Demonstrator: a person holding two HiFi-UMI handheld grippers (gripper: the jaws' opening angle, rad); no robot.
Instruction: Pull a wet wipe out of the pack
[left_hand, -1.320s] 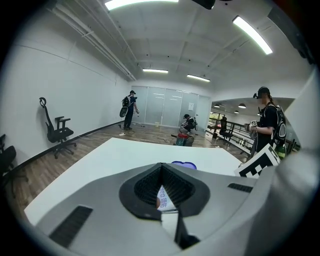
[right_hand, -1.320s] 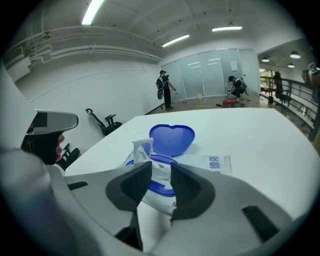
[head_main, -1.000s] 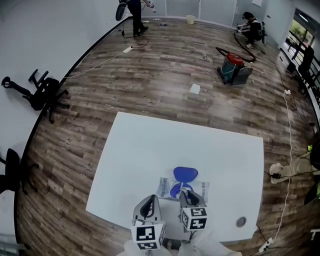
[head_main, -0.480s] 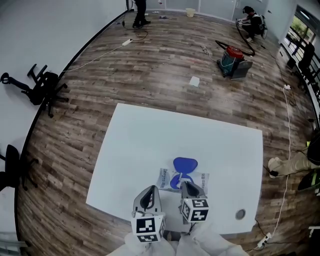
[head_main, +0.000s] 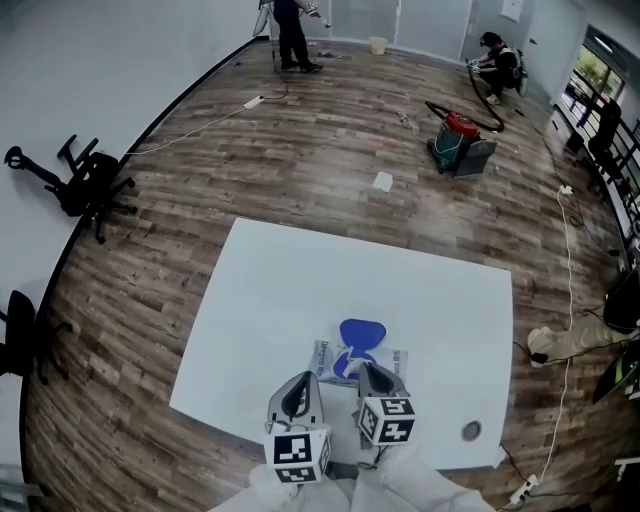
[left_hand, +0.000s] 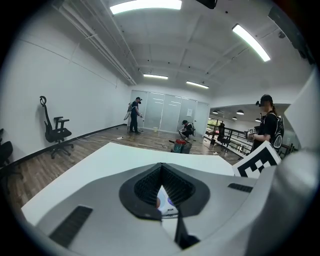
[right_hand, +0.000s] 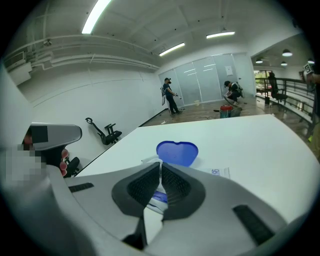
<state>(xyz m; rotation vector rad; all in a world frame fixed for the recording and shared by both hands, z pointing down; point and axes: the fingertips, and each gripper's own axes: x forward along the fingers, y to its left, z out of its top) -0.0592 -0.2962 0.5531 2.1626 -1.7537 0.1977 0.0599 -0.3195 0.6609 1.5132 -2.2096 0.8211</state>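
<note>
The wet wipe pack (head_main: 392, 361) is parked near the near edge of the worktop (head_main: 290, 290), with its blue lid (head_main: 362, 332) flipped open toward the far side. A bit of white wipe (right_hand: 151, 160) is pinched at the opening by the right gripper (head_main: 372, 374), whose jaws have just been closing on it. The left gripper (head_main: 298, 384) is seen clenched on nothing, just beside the pack's left end.

Left gripper (left_hand: 161, 166), jaws together, over pack (left_hand: 166, 204).
</note>
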